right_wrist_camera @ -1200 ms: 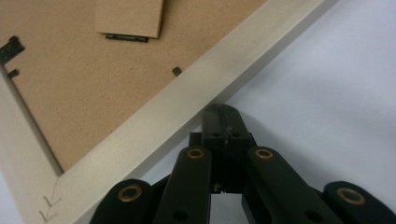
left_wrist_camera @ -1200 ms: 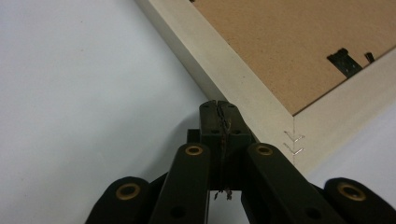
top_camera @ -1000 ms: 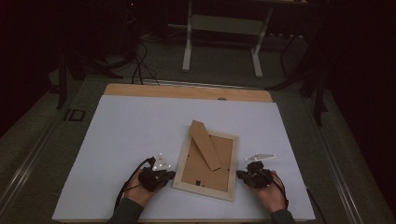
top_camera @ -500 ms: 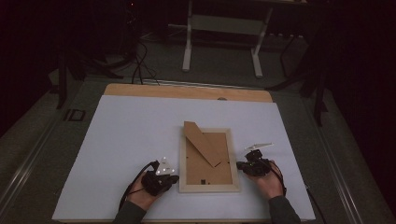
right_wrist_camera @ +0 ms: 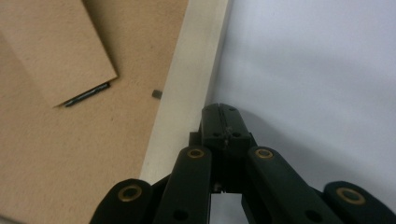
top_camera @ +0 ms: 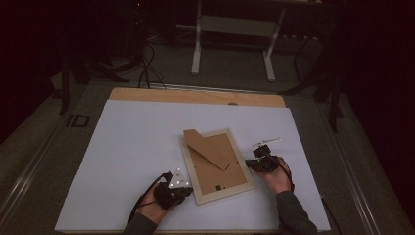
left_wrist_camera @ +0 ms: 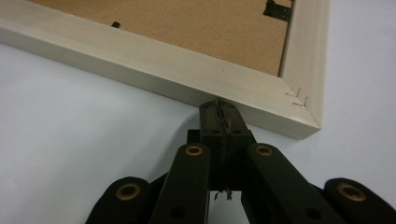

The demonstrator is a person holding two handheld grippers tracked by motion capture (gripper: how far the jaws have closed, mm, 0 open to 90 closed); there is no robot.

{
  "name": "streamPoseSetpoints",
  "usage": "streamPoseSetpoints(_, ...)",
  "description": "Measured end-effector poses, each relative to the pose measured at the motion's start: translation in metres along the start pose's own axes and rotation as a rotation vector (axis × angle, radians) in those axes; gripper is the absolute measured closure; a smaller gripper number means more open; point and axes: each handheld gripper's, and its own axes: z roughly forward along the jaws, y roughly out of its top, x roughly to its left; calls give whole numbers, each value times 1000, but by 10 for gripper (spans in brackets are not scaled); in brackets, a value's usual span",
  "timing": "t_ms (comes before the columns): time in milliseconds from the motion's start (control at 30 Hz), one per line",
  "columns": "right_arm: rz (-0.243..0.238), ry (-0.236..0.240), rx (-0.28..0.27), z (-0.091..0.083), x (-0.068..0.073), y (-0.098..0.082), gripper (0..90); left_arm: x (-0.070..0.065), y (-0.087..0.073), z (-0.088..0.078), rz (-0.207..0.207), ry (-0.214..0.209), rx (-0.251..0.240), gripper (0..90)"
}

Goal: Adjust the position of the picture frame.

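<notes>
Picture frame [top_camera: 218, 166] lies face-down on the bench [top_camera: 122, 147], between my two tools. Left tool [left_wrist_camera: 219, 106], jaws fully closed and empty, touches its near edge by the corner. Right tool [right_wrist_camera: 219, 109], also closed and empty, sits against its side rail. Step: nudging the frame square. Next likely calls for gentle opposing pushes.

The high view is looking forward and down over the white table [top_camera: 127, 161] from the person's side; the left gripper view is sitting close at the picture frame [left_wrist_camera: 154, 65] edge; the right gripper view is hugging its opposite side [right_wrist_camera: 187, 93]; all three are sharing that frame.
</notes>
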Motion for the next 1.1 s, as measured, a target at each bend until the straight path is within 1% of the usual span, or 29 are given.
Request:
streamPoseSetpoints(100, -1, -7, 8, 4, -1, 8, 900, -3, 1, 2, 7, -11, -1, 900)
streamPoseSetpoints(200, -1, -6, 10, 6, -2, 12, 900, -4, 2, 2, 11, -15, 1, 900)
streamPoseSetpoints(233, -1, -6, 10, 6, -2, 12, 900, -7, 3, 3, 15, -22, -1, 900)
streamPoseSetpoints(267, -4, -10, 16, 8, -2, 15, 900, -8, 3, 4, 17, -25, -4, 900)
streamPoseSetpoints(333, -32, -30, 33, 11, -1, 21, 900, -11, 4, 5, 25, -35, -1, 900)
streamPoseSetpoints(367, -32, -30, 33, 11, -1, 21, 900, -11, 4, 5, 25, -35, -1, 900)
streamPoseSetpoints(400, -51, -46, 44, 12, 0, 25, 900, -12, 4, 5, 26, -39, -1, 900)
streamPoseSetpoints(567, -79, -76, 58, 18, 3, 35, 900, -17, 6, 8, 34, -66, -3, 900)
streamPoseSetpoints(633, -79, -74, 58, 19, 3, 36, 900, -17, 6, 9, 34, -72, -4, 900)
streamPoseSetpoints(700, -77, -72, 59, 22, 3, 41, 900, -19, 7, 10, 32, -91, -7, 900)
streamPoseSetpoints(933, -66, -66, 47, 27, 3, 48, 900, -26, 9, 13, 37, -102, -10, 900)
streamPoseSetpoints(1000, -63, -66, 44, 28, 4, 48, 900, -26, 9, 13, 37, -102, -10, 900)
streamPoseSetpoints(1033, -63, -67, 39, 30, 4, 50, 900, -29, 10, 15, 46, -109, -7, 900)
streamPoseSetpoints(1100, -59, -64, 35, 31, 5, 52, 900, -30, 11, 15, 46, -112, -7, 900)
